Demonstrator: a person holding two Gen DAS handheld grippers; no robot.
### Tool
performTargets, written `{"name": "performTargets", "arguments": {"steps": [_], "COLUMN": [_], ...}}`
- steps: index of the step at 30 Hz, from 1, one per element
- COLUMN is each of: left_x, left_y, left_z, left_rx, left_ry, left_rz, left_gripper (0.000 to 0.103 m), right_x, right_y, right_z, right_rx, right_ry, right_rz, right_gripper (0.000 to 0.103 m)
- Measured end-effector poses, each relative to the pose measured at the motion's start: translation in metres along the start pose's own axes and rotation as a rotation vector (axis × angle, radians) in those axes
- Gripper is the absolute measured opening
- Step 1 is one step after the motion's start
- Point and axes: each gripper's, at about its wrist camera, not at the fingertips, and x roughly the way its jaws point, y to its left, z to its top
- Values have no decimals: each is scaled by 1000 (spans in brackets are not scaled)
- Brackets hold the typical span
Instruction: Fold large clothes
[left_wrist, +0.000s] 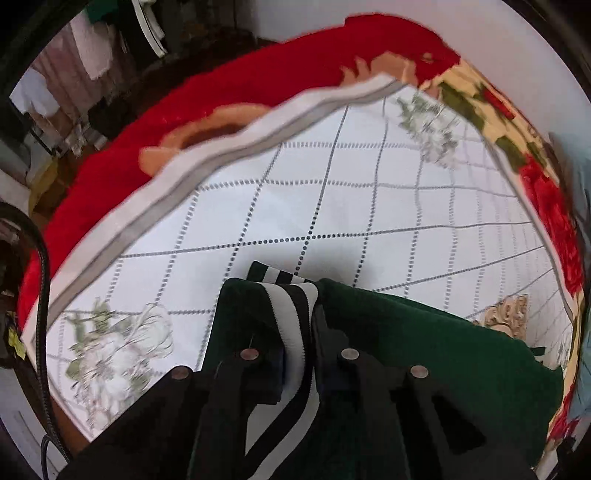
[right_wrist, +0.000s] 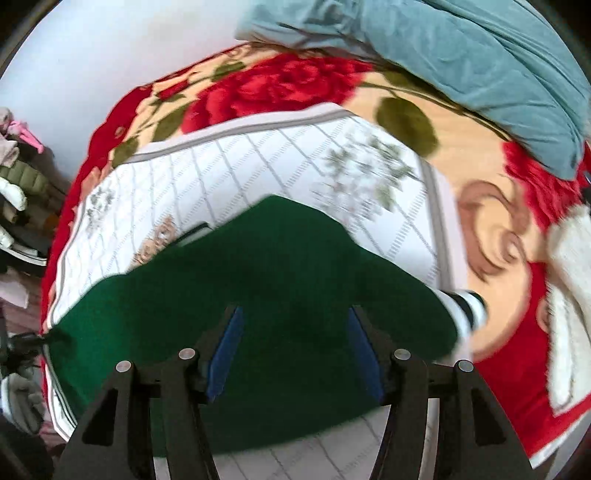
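Note:
A dark green garment (left_wrist: 424, 332) with black-and-white striped trim (left_wrist: 295, 317) lies on a white checked sheet (left_wrist: 332, 206). My left gripper (left_wrist: 301, 325) is shut on the striped trim and a fold of green cloth. In the right wrist view the green garment (right_wrist: 280, 266) spreads over the sheet (right_wrist: 258, 158), with a striped cuff (right_wrist: 463, 306) at its right end. My right gripper (right_wrist: 295, 328) is open just above the green cloth, its blue pads (right_wrist: 227, 350) apart and holding nothing.
A red floral blanket (left_wrist: 221, 85) covers the bed under the sheet. A blue-grey quilt (right_wrist: 461, 62) lies at the far side. A white fluffy cloth (right_wrist: 569, 295) lies at the right. Piled clothes (right_wrist: 14, 177) stand at the left. A black cable (left_wrist: 42, 280) hangs at left.

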Motion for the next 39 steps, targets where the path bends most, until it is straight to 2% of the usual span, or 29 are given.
{"name": "performTargets", "arguments": {"steps": [4,7,8,9,10,13,15,17,18,22,25,28,31,34,36,39], "left_x": [34,39,39,39,40,36,27,7,-5,-47,-66,-69,-70,-69,-62,-38], "left_y": [1,1,2,3,5,11,17,27,32,56,74,78,79,83,89,96], "left_z": [3,5,5,5,4,4,3,-2,-5,-28,-54,-79,-114,-155,-182,-205], "left_rx": [4,12,14,11,11,-1,-22,-38,-51,-117,-193,-247,-290,-375,-467,-591], "left_ry": [42,37,39,41,44,54,56,19,-12,-94,-111,-97,-65,-23,7,58], "left_rz": [11,12,9,-5,-16,-40,-45,-30,-39,-57,-80,-76,-73,-77,-118,-231], "left_gripper": [12,16,16,17,17,26,38,82,87,88,89,89,89,89,89,89], "right_x": [46,94,111,133,148,164,159,146,136,96,98,132,165,170,160,142], "right_y": [40,64,67,70,67,63,68,76,82,115,147,176,197,201,197,185], "right_z": [17,22,22,21,17,20,24,26,27,21,13,4,-2,1,2,-4], "right_rx": [-47,-85,-91,-95,-69,-15,-21,-68,-96,-203,-259,-284,-294,-253,-225,-195], "right_ry": [37,121,154,201,241,264,279,267,253,186,210,256,251,256,264,288], "right_rz": [84,85,54,-14,-41,-66,-82,-100,-94,-7,89,110,26,9,38,116], "right_gripper": [60,48,39,30,27,27,27,27,27,30,30,30,31,30,30,30]}}
